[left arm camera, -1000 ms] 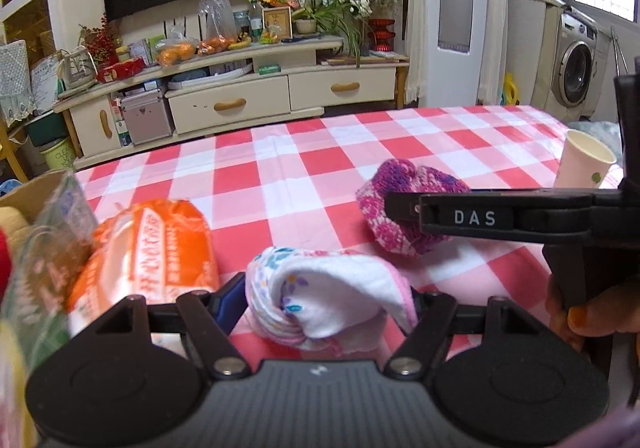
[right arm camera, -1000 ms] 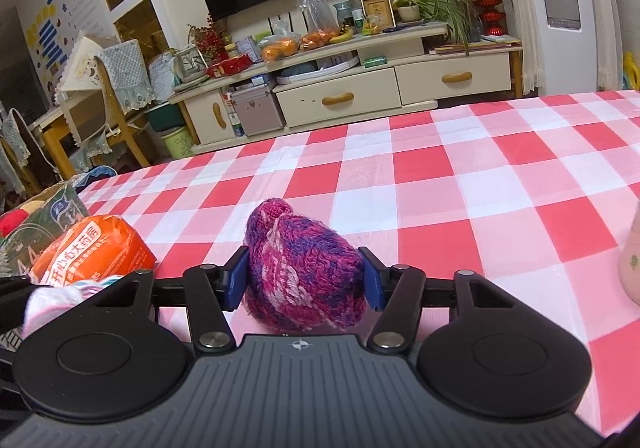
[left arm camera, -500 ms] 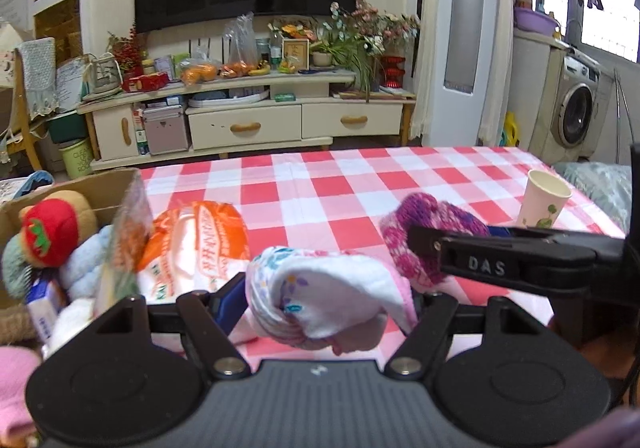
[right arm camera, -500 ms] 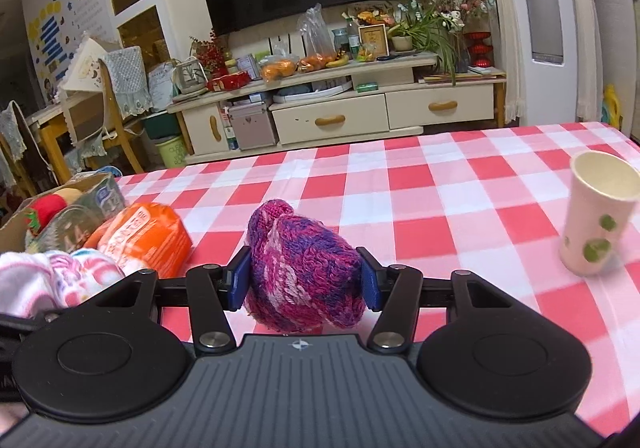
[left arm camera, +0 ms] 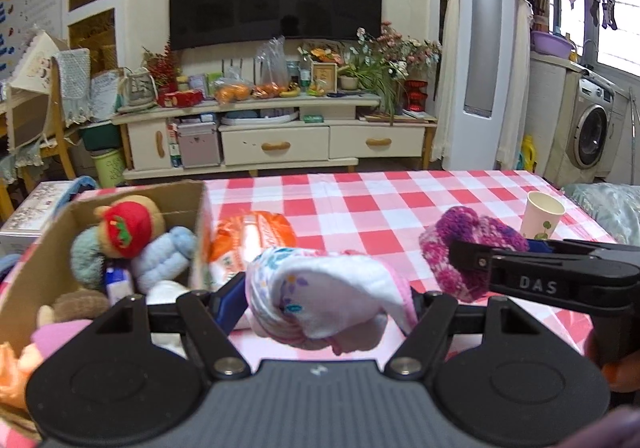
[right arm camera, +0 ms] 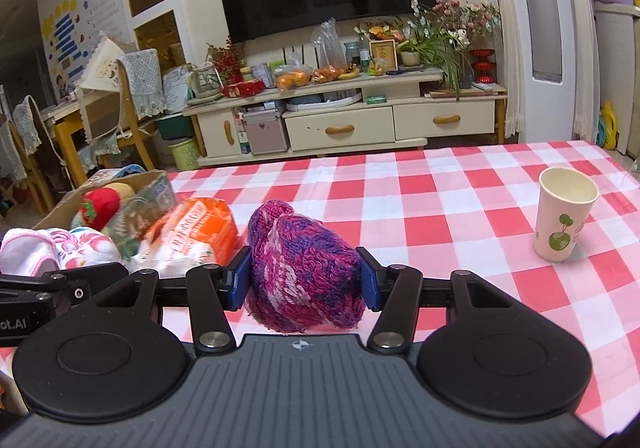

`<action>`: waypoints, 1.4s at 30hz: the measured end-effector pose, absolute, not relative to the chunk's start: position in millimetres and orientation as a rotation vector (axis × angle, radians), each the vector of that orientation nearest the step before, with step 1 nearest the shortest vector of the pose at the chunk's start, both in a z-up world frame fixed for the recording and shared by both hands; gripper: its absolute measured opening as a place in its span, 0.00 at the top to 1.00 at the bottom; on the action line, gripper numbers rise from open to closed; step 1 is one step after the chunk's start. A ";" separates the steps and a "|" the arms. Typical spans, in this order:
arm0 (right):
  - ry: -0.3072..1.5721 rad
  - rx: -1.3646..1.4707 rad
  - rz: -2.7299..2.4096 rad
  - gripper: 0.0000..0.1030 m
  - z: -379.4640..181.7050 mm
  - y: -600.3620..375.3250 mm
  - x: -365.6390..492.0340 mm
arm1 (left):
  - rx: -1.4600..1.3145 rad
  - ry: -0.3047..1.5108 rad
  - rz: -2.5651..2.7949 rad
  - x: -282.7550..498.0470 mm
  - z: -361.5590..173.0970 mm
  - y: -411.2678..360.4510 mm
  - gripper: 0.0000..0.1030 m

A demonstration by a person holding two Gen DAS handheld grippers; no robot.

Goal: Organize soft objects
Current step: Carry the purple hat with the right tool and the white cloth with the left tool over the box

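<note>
My left gripper (left arm camera: pixel 320 300) is shut on a rolled white floral cloth (left arm camera: pixel 324 300) and holds it above the checked table, just right of a cardboard box (left arm camera: pixel 36 276) that holds several plush toys and soft things. My right gripper (right arm camera: pixel 304 282) is shut on a pink and purple knitted hat (right arm camera: pixel 304 276), also lifted over the table. The hat (left arm camera: pixel 460 248) and the right gripper's side show in the left wrist view; the floral cloth (right arm camera: pixel 60 250) shows at the left of the right wrist view. An orange soft packet (left arm camera: pixel 248 240) lies beside the box.
A paper cup (right arm camera: pixel 564 219) stands on the red and white checked table (right arm camera: pixel 440 199) at the right. Beyond the table's far edge are a TV cabinet (left arm camera: pixel 280 135), a chair at the left and a washing machine (left arm camera: pixel 592 135) at the right.
Both grippers have risen with their loads held. The left view has swung so that the cardboard box of toys has come into sight at the left.
</note>
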State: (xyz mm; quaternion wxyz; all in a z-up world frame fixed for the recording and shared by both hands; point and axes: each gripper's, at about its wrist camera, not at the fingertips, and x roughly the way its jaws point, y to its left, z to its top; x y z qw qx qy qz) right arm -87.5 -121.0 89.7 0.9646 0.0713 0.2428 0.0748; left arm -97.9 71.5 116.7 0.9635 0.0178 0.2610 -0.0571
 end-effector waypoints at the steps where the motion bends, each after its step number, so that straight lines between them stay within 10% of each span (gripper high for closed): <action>1: 0.490 0.144 0.155 0.35 92.4 -119.6 -90.0 | 0.039 0.524 -0.107 -100.4 118.6 73.6 0.30; 42: 0.419 0.062 0.374 0.35 157.0 -4.3 -100.5 | 0.004 0.472 0.189 -82.7 119.4 198.0 0.30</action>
